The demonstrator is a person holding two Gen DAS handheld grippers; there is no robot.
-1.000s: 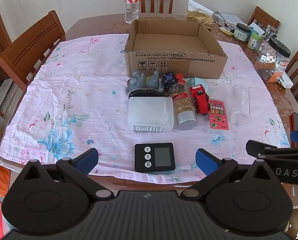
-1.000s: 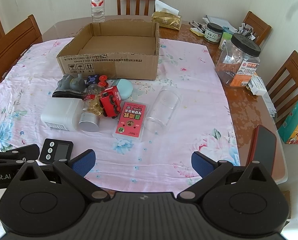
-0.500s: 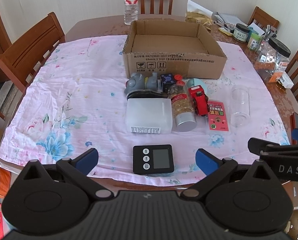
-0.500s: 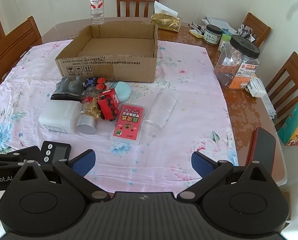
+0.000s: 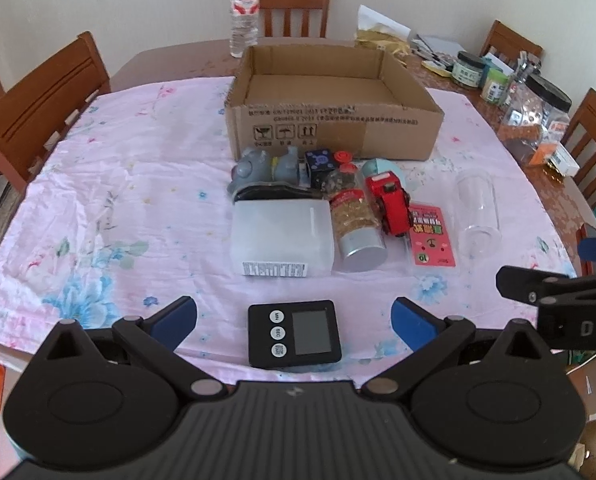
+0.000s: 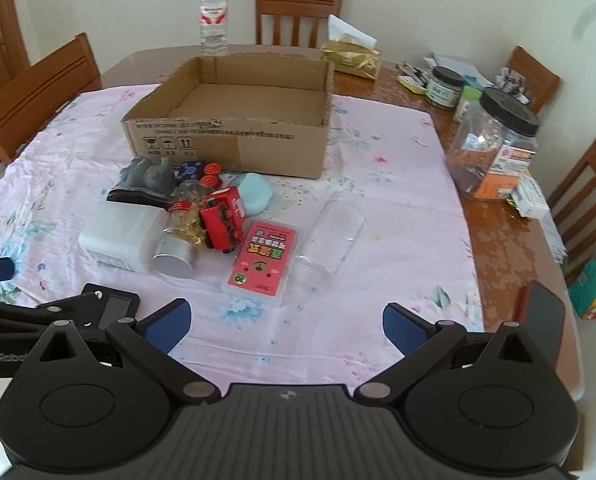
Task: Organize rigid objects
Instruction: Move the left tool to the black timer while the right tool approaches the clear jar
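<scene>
L hand-held gripper (image 5: pixel 293 322) is spread wide, empty; timer (image 5: pixel 293 333) lies flat on bench at 12 o'clock, between its pads. Timer looks light, stiff, smooth: grip its side edges. R hand-held gripper (image 6: pixel 285 322) is wide, empty. Box (image 5: pixel 334 128) sits beyond, at 12.
</scene>
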